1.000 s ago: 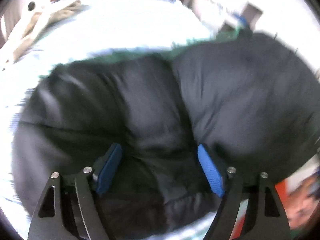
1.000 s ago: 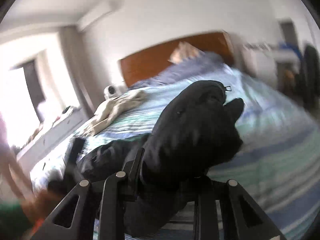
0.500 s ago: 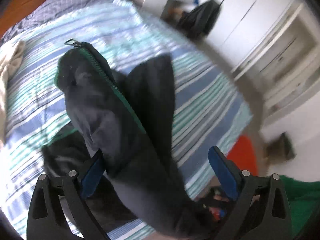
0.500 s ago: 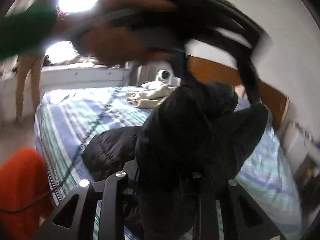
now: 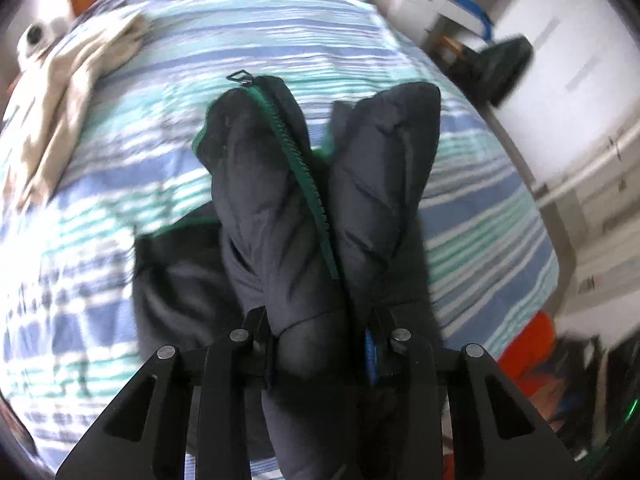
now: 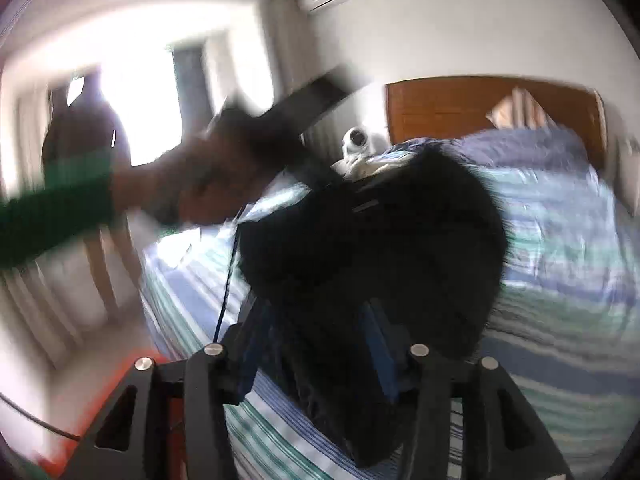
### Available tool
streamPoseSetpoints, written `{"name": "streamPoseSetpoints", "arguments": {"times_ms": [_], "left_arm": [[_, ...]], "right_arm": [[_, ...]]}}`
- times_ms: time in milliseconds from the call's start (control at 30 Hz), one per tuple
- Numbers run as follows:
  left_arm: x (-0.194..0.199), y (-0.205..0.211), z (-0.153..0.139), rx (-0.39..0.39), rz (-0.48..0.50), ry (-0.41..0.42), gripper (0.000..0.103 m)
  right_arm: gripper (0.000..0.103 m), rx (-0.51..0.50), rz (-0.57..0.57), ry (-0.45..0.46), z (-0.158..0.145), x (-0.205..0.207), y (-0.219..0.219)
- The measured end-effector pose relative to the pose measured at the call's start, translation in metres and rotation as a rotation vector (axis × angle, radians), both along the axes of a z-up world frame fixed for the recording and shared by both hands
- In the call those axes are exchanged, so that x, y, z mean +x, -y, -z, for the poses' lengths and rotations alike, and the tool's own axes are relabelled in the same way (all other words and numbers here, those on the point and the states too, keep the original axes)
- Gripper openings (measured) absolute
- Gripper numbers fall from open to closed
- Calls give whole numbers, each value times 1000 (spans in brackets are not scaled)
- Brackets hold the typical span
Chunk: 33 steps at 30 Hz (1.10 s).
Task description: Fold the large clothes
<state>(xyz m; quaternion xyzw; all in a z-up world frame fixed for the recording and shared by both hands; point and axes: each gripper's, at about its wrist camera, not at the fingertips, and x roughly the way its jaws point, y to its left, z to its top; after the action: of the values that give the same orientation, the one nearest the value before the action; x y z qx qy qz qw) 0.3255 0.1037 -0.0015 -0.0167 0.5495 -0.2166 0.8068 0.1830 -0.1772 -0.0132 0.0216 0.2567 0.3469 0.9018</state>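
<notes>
A dark padded jacket (image 5: 280, 200) with a green zipper (image 5: 304, 176) is lifted above the striped bed (image 5: 480, 208). My left gripper (image 5: 316, 344) is shut on a bunched fold of it near the zipper; the cloth hides the fingertips. In the right wrist view the jacket (image 6: 380, 240) rises as a dark mass, and my right gripper (image 6: 316, 352) is shut on its lower part. The person's hand with the left gripper (image 6: 224, 176) shows blurred above it. Part of the jacket still lies on the bed (image 5: 176, 264).
A beige garment (image 5: 68, 92) lies at the bed's far left near the wooden headboard (image 6: 480, 108). A small white camera (image 6: 356, 140) stands by the headboard. White cabinets (image 5: 580, 80) and a dark bag (image 5: 504, 64) are right of the bed. An orange object (image 5: 528, 340) sits on the floor.
The left gripper's jaws, open around the jacket half a second ago, have closed on the fold. Both views have swung; the right gripper keeps its hold.
</notes>
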Motion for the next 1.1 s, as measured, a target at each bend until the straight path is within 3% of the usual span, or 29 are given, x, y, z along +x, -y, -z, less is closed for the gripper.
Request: {"name": "streamPoseSetpoints", "arguments": {"times_ms": [100, 233, 333, 433, 567, 667, 700, 833, 900, 1000, 1100], "left_arm": [[-2, -36, 20, -57, -59, -10, 34], [-8, -71, 41, -128, -107, -3, 38], [-8, -89, 57, -167, -155, -19, 42], [-9, -107, 91, -228, -215, -76, 46], [-11, -109, 120, -272, -263, -89, 47], [-13, -110, 124, -305, -273, -96, 47], [-14, -112, 124, -311, -277, -96, 47], [-16, -120, 127, -358, -278, -96, 47], [-18, -124, 128, -361, -272, -92, 47], [-16, -127, 129, -368, -265, -87, 47], [-14, -133, 136, -375, -271, -88, 47]], "right_arm": [[49, -45, 51, -36, 0, 32, -1], [47, -77, -40, -92, 13, 56, -37], [47, -224, -76, -214, 62, 74, -79], [46, -251, -43, -297, 102, 86, -84], [46, -253, -28, -407, 119, 102, -84], [45, -323, -69, -496, 99, 116, -88], [45, -317, -79, -491, 80, 121, -89], [45, -252, -95, -291, 10, 151, -115], [45, -221, -137, -277, 0, 181, -143], [45, -262, -194, -348, 29, 231, -182], [46, -416, -166, -514, 101, 264, -223]]}}
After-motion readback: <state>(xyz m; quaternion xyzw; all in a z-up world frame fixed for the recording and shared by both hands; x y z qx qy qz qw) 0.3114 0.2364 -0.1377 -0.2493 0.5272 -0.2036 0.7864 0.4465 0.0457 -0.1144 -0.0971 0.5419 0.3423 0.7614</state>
